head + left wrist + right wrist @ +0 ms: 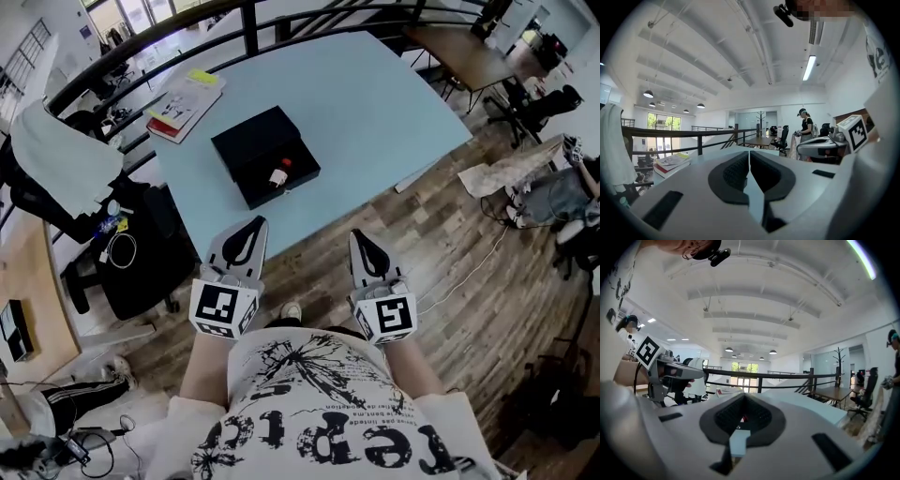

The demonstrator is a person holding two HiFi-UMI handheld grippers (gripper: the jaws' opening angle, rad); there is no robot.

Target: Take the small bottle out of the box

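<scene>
The left gripper [749, 153] had its jaws shut, the two dark pads together with only a thin line between them and nothing inside. The right gripper [743, 398] was the same: jaws closed at the tips, holding nothing. Through the small hollow behind its pads a red spot was visible, but I could not tell what it was.

Only the head view showed the black box [251, 139]. It lay on the light blue table [366, 94], and the small bottle [279, 175] lay on its side in the open compartment, along the edge of the box nearest to the person. In that view the left gripper [255, 223] and the right gripper [357, 236] were both well apart from the box, on the person's side of it, near the table's edge.

The books [185, 101] lay beyond the box, to its left. The left gripper view showed the books [671, 163] but not the box.
</scene>
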